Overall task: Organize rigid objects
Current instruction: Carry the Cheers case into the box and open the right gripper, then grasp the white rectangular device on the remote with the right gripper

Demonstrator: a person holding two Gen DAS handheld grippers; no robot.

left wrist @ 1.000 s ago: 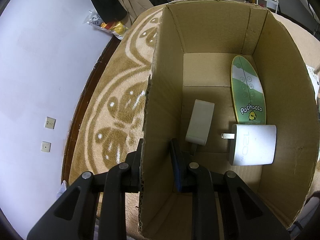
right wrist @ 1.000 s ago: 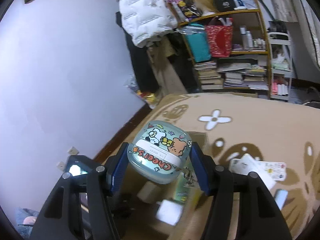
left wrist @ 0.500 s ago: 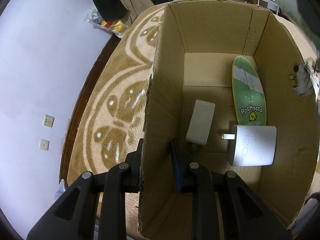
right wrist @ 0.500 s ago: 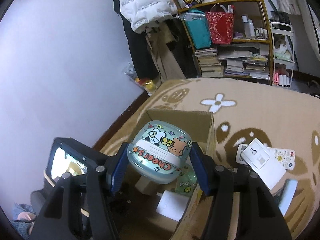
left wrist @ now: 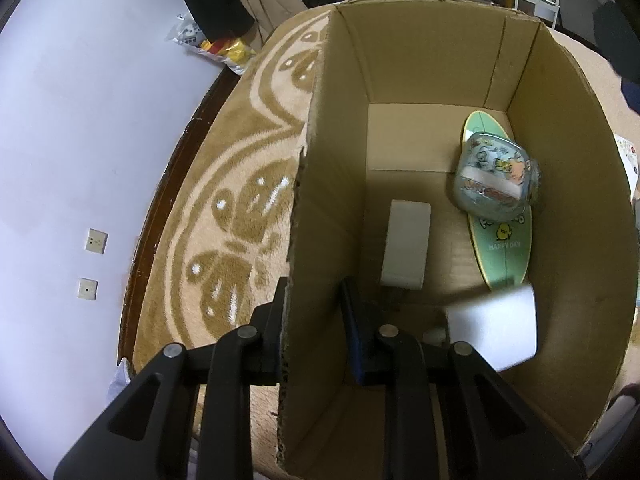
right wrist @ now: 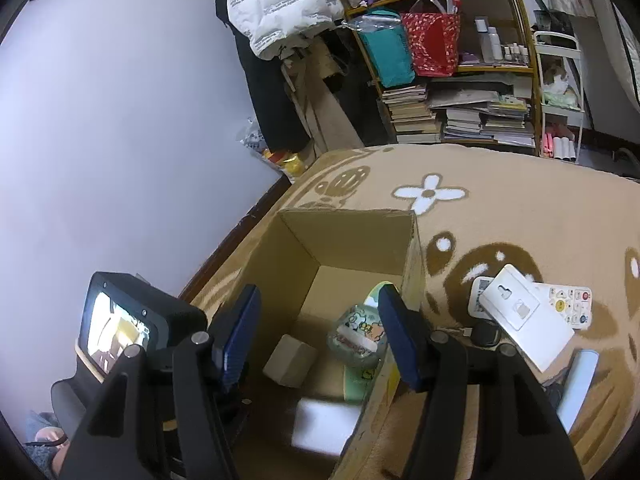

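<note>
Cardboard box (left wrist: 440, 60): open at the top, it stands on the patterned carpet (left wrist: 240, 216). Its thin corrugated walls will bend if they are pushed hard.
Left gripper (left wrist: 316, 312): nearly shut, with one finger outside and one inside the near-left wall of the box. It pinches this wall and steadies the box.
Right gripper (right wrist: 316, 340): jaws stand apart with nothing between them. It hovers above the right side of the box.
Cartoon case (left wrist: 494, 178): a rounded, translucent case with printed cartoon animals and a white band. It is inside the box, on top of the green oval board (left wrist: 500, 248), near the right wall. It looks blurred, so I cannot tell if it already rests.
Handling of the case: I judge it light, hard and smooth, so it may slip. The best hold is across its two flatter sides, at the widest part.
White block (left wrist: 406, 248): it lies flat on the box floor, left of the green board. It looks stiff and easy to take by its long sides.
White box-like thing (left wrist: 492, 328): near the front right, blurred, so I cannot name it better.
Still outside: a white flat card-like package (right wrist: 524, 316) and a remote control (right wrist: 568, 304) lie on the carpet to the right of the box. Both look thin and rigid. I would grip them by the long edges, because flat things are hard to lift from the pile of the carpet.
</note>
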